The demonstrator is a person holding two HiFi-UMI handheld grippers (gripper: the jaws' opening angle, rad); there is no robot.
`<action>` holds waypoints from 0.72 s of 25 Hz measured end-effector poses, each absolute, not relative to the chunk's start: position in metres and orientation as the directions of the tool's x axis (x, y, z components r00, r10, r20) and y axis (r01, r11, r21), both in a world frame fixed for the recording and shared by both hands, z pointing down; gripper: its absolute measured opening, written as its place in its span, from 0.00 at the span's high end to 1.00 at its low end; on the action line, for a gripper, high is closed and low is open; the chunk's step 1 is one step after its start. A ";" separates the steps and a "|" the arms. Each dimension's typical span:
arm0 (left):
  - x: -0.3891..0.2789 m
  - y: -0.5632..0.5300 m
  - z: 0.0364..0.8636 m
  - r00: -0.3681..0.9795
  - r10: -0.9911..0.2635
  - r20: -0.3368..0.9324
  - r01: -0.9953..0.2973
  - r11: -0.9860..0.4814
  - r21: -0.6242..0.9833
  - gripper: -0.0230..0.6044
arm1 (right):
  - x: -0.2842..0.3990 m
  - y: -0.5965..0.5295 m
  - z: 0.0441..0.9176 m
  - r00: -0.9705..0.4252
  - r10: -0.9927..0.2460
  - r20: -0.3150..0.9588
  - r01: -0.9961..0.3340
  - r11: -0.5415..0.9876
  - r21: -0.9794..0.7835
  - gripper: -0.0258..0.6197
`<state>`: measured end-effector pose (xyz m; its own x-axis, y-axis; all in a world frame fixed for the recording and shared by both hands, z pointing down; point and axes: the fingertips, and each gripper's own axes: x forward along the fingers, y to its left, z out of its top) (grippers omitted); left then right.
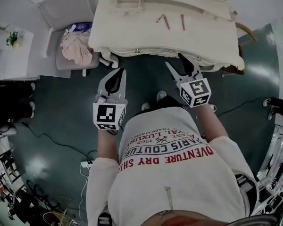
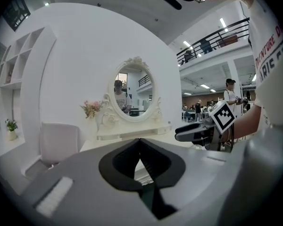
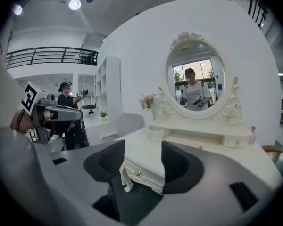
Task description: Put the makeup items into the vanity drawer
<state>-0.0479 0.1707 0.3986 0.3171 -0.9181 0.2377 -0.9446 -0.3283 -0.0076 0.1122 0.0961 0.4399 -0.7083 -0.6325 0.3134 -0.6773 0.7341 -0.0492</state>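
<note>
The left tongs (image 2: 140,141) are clenched, their tips meeting on nothing, with only a sliver of pale table (image 2: 132,142) showing through the gap lower down. The right tongs (image 3: 142,147) are released and empty. Between them the right gripper view shows the table's near corner, with the drawer (image 3: 148,173) shut and its small knob (image 3: 138,173) facing out.

Only the head view shows the makeup clearly. Two pink pencils (image 1: 166,21) and a short stick (image 1: 159,18) lie near the top centre of the frame, well back from the front edge. The pencils lie side by side but apart, their long axes running from the front edge towards the back. The stick lies on a diagonal just left of them.

Only the gripper views show the face of the oval mirror (image 3: 196,76) and the flowers (image 3: 147,100) beside it.

In the head view both tongs hover over the dark floor (image 1: 61,112). The right is close to the table's front edge and the left is farther back. Open floor lies between them and to the left. A chair (image 1: 66,8) holding a heap of cloth (image 1: 77,48) stands at the upper left, beside the table's end.
</note>
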 end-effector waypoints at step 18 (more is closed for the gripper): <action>-0.075 -0.036 0.405 0.301 -0.927 0.226 -0.952 -0.306 0.009 0.95 | 0.098 -0.107 0.475 -0.705 -0.593 0.389 -0.670 0.736 -0.093 0.63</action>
<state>-0.0754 -0.0359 0.4054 0.3006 -0.9266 0.2260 -0.9518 -0.3065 0.0095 0.0982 -0.1067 0.4746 -0.7052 -0.5925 0.3893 -0.6701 0.7365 -0.0929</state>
